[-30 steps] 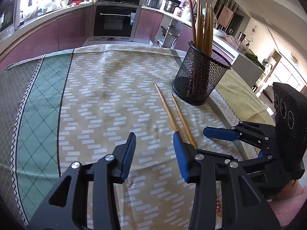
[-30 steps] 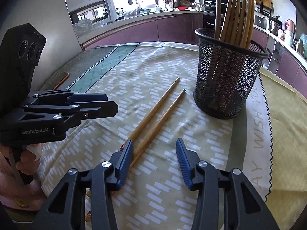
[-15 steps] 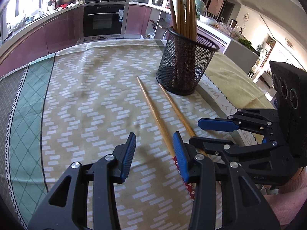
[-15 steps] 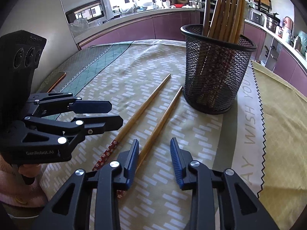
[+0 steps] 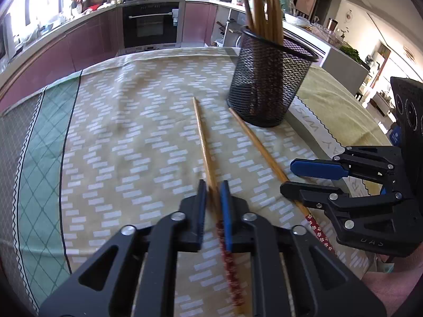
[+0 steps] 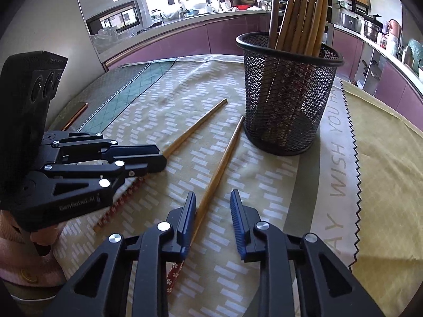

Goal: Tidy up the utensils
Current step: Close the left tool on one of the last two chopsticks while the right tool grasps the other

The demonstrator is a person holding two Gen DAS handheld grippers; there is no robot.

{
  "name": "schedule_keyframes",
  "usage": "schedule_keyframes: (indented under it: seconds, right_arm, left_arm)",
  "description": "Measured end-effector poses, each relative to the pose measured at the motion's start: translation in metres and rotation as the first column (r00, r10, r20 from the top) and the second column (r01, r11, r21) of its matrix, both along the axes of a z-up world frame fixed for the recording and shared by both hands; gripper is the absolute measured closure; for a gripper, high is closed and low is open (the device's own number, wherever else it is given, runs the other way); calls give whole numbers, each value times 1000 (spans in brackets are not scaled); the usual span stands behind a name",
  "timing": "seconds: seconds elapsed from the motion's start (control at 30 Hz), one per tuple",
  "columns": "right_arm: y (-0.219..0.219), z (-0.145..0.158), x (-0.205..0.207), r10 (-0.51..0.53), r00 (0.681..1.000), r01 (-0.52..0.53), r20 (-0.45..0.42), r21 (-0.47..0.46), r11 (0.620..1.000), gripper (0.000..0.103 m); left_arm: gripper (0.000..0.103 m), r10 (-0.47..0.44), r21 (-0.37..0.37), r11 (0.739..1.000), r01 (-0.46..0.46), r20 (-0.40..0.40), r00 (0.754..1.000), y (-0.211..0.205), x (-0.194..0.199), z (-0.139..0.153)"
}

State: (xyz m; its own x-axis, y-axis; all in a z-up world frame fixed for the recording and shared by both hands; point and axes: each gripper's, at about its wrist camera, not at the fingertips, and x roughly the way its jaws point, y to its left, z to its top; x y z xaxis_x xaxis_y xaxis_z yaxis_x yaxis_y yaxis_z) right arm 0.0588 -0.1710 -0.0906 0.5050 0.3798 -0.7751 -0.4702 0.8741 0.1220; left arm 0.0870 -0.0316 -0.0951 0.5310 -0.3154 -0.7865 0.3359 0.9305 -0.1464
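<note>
Nearest in the left wrist view: left gripper, blue pads clamped on the left-hand wooden chopstick with red patterned handle, gripped just ahead of the patterned end; jaws just closed onto it. Long axis running away from the tool toward the holder, tip on the cloth. Just to the right: right gripper, jaws narrowed but not yet pressing; second wooden chopstick with red floral handle lying between them, against the left pad, clear gap to the right one. Same heading, slightly converging. Beyond both tips: black wire-mesh cylindrical holder, upright on the beige patterned tablecloth, already full of wooden utensils. Right chopstick's tip nearer the holder's base.
</note>
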Motion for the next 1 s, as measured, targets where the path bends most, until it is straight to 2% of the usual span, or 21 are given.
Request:
schedule_keyframes:
  seconds: [0.27,0.4,0.47,0.63,0.73,0.9,1.0]
  right_arm:
    - [5,0,3,-10,1000,10,15,-8,1000,80]
    - [3,0,5,-11,1000,11,5,8,1000,92]
    - [1,0,6,-11,1000,11,-2,16,1000,92]
    - [0,0,9,-19,1000,19,-8,20,1000,92]
    - [0,0,13,-24,1000,24,-8,17,1000,92]
    - [1,-1,19,-29,1000,29,-7,30,999,92]
    - [-1,-1,21,-30,1000,31,-7,39,999,93]
  left_arm:
    - [95,48,-18,999,-48,-13,999,7,-14,0]
    - [95,32,-25,999,-33,-31,999,7,-20,1]
    - [93,20,-29,999,-21,-33,999,7,-19,2]
    - [84,2,26,1000,-2,-1,1000,-3,-8,4]
    - [83,-11,54,999,11,3,1000,-9,1,2]
    - [84,-11,71,997,10,8,1000,-15,14,2]
    - [92,-1,71,997,0,12,1000,-18,17,1]
